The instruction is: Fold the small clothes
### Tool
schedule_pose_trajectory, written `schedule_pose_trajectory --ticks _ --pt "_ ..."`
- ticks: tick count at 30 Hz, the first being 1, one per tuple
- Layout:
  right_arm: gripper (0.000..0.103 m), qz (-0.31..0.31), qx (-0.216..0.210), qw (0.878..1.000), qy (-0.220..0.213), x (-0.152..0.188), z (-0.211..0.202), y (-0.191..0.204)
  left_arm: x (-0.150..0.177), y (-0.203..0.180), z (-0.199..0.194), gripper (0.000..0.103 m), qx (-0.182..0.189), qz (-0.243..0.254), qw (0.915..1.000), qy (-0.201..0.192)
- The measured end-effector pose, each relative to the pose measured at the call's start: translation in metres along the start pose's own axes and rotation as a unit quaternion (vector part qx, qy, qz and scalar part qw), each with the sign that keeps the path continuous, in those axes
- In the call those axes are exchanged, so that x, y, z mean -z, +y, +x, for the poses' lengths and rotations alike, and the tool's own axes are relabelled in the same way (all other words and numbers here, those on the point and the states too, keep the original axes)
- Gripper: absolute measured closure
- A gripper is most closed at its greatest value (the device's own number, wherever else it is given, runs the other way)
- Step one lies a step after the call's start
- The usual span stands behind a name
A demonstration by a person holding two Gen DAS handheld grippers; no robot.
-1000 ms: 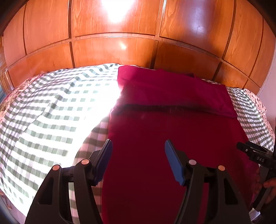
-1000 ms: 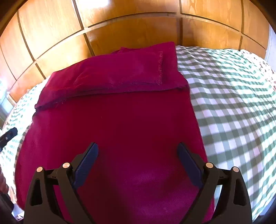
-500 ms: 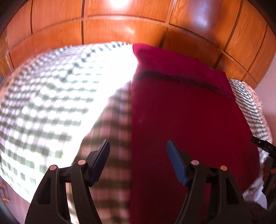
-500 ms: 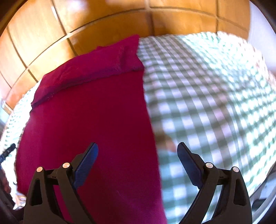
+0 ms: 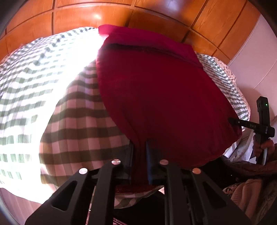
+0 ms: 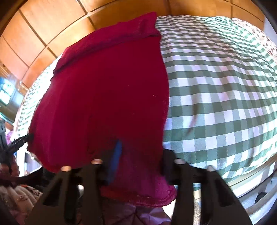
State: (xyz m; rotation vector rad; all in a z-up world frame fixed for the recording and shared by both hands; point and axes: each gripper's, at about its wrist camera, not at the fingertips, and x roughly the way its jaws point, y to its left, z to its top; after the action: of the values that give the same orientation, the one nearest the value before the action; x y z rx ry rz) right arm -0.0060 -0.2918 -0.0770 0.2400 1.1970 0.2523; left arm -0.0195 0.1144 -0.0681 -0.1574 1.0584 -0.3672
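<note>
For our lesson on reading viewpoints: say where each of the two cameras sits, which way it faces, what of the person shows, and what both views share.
Left wrist: on the left gripper, looking down over the bed's near edge; jaws just closed on the red cloth; a hand holding the right gripper shows at the right.
Right wrist: on the right gripper, looking down likewise, jaws just closed on that cloth's near edge.
Shared: red cloth, checked sheet, wooden panels.

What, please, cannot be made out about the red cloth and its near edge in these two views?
- Left wrist view: the red cloth has its near left corner hidden behind the left gripper.
- Right wrist view: the right gripper has one blue pad buried in cloth.
- Bedspread: pattern washed out by glare.
</note>
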Motion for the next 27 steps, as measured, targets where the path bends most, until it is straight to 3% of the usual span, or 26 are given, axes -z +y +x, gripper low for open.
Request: schedule_pose_trajectory --ticks 1,2,6,13,18,22,25,26,27 --pt "0.088 0.002 -0.008 1.000 0.000 -0.002 -0.002 0.001 -0.004 0.001 -0.001 0.093 0.008 -0.004 1.0000 -0.003" --pt "0.092 0.001 -0.013 1.000 -0.005 -0.004 -0.004 0.003 -0.007 0.004 -0.003 0.093 0.017 -0.010 0.9998 -0.007" --pt "0.092 -0.008 -0.045 0.998 -0.034 -0.018 -0.014 0.014 -0.021 0.013 -0.014 0.093 0.064 -0.042 0.9967 -0.027" --pt "0.093 0.016 -0.089 0.993 -0.074 -0.046 -0.020 0.014 -0.060 0.037 -0.021 0.093 0.138 -0.104 0.9819 -0.076" --pt "0.093 0.059 -0.084 0.990 -0.099 -0.089 -0.011 -0.005 -0.103 0.054 -0.005 0.093 0.138 -0.142 0.9759 -0.092" --pt "0.093 0.076 -0.074 0.989 -0.101 -0.125 0.004 -0.014 -0.146 0.067 0.024 0.092 0.112 -0.177 0.9745 -0.080" --pt "0.093 0.077 -0.070 0.989 -0.101 -0.147 0.014 -0.016 -0.166 0.077 0.037 0.076 0.077 -0.207 0.9717 -0.083" --pt "0.090 0.078 -0.075 0.989 -0.105 -0.155 0.015 -0.016 -0.167 0.078 0.038 0.054 0.070 -0.217 0.9696 -0.088" --pt "0.085 0.080 -0.083 0.988 -0.107 -0.162 0.017 -0.017 -0.170 0.084 0.037 0.039 0.063 -0.231 0.9659 -0.098"
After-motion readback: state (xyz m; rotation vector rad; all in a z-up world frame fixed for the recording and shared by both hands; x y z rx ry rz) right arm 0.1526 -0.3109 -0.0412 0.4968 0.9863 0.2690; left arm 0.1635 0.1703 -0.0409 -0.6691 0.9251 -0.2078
